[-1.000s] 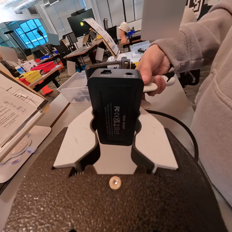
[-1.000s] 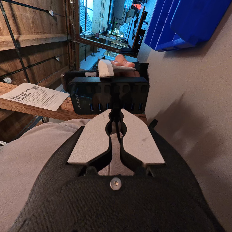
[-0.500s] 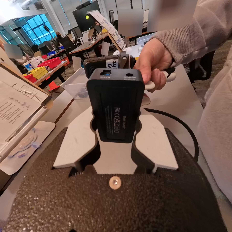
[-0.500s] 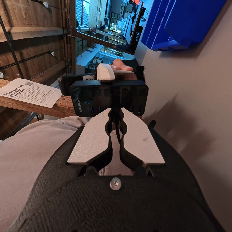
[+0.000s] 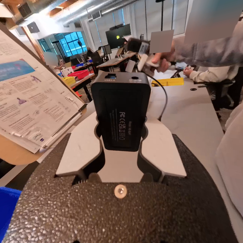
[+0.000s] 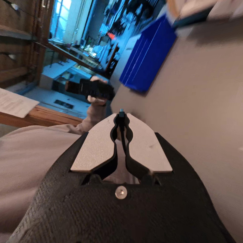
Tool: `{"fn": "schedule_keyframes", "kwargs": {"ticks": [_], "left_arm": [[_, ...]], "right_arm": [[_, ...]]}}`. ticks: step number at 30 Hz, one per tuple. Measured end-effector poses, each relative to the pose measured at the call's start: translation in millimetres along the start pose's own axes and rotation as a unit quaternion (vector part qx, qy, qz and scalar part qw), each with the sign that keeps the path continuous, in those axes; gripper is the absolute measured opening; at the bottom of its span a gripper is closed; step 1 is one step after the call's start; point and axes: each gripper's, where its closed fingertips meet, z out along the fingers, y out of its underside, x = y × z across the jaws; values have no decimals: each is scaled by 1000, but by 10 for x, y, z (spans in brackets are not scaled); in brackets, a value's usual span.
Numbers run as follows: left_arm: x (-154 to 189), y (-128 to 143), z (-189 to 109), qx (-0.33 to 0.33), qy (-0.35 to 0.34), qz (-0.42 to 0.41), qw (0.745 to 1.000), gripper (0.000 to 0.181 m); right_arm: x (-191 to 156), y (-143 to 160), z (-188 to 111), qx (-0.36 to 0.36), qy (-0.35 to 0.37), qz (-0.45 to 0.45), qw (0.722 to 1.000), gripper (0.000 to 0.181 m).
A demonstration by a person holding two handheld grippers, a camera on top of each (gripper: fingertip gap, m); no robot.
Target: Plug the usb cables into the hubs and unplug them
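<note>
My left gripper [image 5: 121, 122] is shut on a black USB hub [image 5: 121, 105] and holds it upright, label side facing the camera, with two sockets on its top end. My right gripper [image 6: 121, 115] is shut on the plug of a black USB cable [image 6: 121, 113], whose small metal tip sticks out past the fingertips. The plug is out of the hub. In the right wrist view the hub [image 6: 96, 89] is far off and blurred. In the left wrist view the right gripper [image 5: 143, 63] is up behind the hub, and the cable [image 5: 165, 100] hangs down from it.
A document stand with printed sheets [image 5: 32, 92] leans in at the left. The grey table [image 5: 184, 111] runs to the right, with a yellow tray [image 5: 169, 80] at its far end. A blue bin [image 6: 147, 63] sits on the table. A person's grey sleeve [image 5: 230, 151] is at the right.
The right gripper pulled the cable plug out of the hub and drew well back from it. The left gripper still holds the hub and has tilted up.
</note>
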Motion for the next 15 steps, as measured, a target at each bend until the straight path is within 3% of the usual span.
{"fn": "schedule_keyframes", "kwargs": {"ticks": [5, 9, 15], "left_arm": [[195, 131, 50, 2, 17, -26, 1000, 58], [312, 237, 137, -3, 38, -46, 998, 59], [398, 262, 232, 0, 52, -62, 997, 59]], "right_arm": [[-122, -560, -974, 56, 112, -121, 985, 8], [280, -806, -1505, 86, 222, -173, 956, 9], [816, -709, -1437, 158, 107, -92, 977, 8]]}}
